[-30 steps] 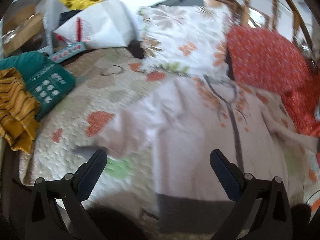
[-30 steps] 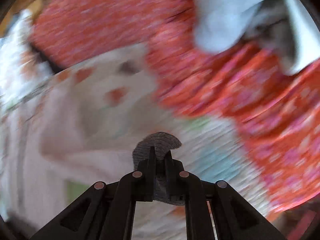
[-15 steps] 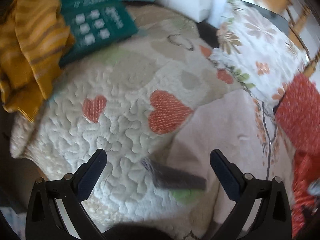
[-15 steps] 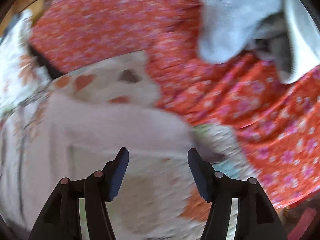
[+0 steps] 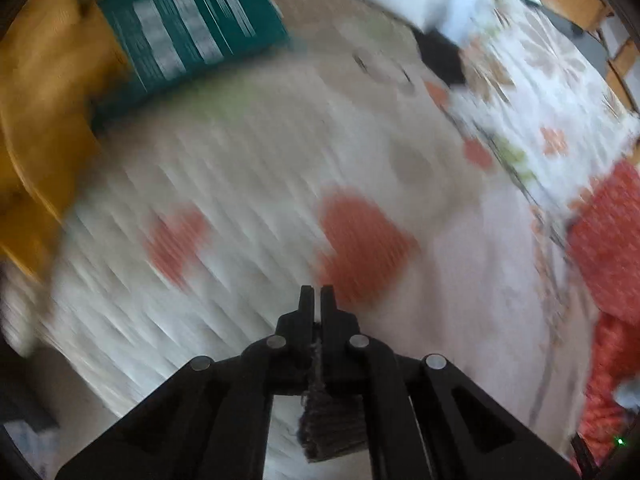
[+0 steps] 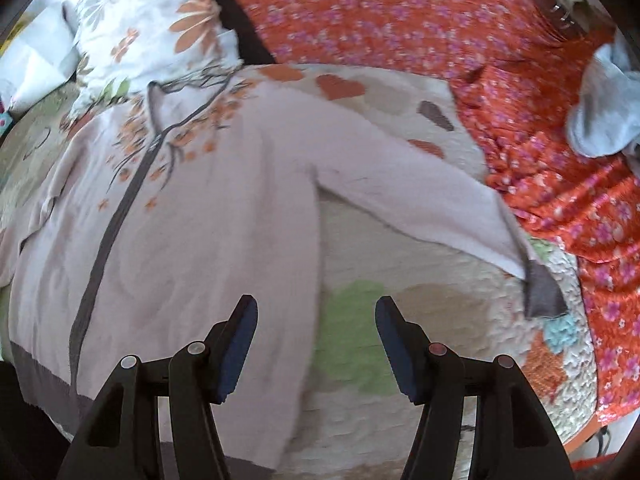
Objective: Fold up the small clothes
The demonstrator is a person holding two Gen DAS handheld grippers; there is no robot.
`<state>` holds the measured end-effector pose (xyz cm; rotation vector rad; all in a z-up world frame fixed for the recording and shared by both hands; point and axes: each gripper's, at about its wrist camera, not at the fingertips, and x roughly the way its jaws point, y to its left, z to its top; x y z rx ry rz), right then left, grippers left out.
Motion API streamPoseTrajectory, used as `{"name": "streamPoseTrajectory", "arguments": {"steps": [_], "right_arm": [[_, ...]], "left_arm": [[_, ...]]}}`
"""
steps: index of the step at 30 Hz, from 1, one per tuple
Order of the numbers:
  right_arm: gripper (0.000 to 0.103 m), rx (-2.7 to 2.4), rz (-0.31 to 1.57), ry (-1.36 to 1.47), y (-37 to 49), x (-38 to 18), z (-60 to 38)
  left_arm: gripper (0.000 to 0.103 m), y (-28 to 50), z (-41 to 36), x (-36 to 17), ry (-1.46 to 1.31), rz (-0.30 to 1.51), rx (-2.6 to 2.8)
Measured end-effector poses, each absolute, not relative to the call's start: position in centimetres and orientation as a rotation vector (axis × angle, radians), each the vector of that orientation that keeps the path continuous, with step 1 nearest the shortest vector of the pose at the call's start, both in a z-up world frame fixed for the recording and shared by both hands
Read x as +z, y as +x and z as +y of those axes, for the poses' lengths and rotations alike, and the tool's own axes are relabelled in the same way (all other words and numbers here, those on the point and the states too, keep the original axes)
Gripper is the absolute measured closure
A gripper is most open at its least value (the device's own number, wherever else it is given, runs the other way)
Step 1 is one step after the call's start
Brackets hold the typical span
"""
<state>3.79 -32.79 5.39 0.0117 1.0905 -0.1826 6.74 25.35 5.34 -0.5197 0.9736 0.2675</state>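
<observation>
The left claw (image 5: 317, 294) pinched only the sweater's (image 6: 208, 208) dark cuff (image 5: 332, 428); a tug might slip it. The right claw (image 6: 317, 342) gaped wide, empty.

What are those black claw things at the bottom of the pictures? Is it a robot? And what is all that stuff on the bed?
No robot here. A person holds a pinching tool in each hand, and each tool carries a little camera looking along its two fingers. That is why you see black claws at the bottom.

One picture is from the left gripper. It is pinched shut on a dark grey cuff of cloth, and the picture is blurry.

The other is from the right gripper, open and holding nothing.

On the heart-patterned quilt lies a pale pink sweater with a tree design, sleeve spread out. Beside it are an orange flowered cloth and a flowery pillow.
</observation>
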Motion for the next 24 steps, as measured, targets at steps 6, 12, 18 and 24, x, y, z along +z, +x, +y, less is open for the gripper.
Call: {"name": "streamPoseTrajectory", "arguments": {"steps": [6,12,18,24], "right_arm": [[0.037,-0.152,1.11,0.001,4.8,4.4,-29.5],[0.037,-0.025,1.122,-0.033,6.8,4.1,-23.1],[0.037,0.36,1.075,-0.183,9.3,5.8,-8.3],[0.037,0.705,0.987,-0.452,9.2,4.9,11.2]], "left_arm": [[0.1,7.7,32.9,11.0,-0.432,0.807,0.494],[0.083,4.3,35.5,11.8,-0.509,0.778,0.478],[0.047,-1.1,35.3,10.7,-0.628,0.78,0.396],[0.032,-7.0,34.6,10.9,-0.604,0.751,0.393]]}}
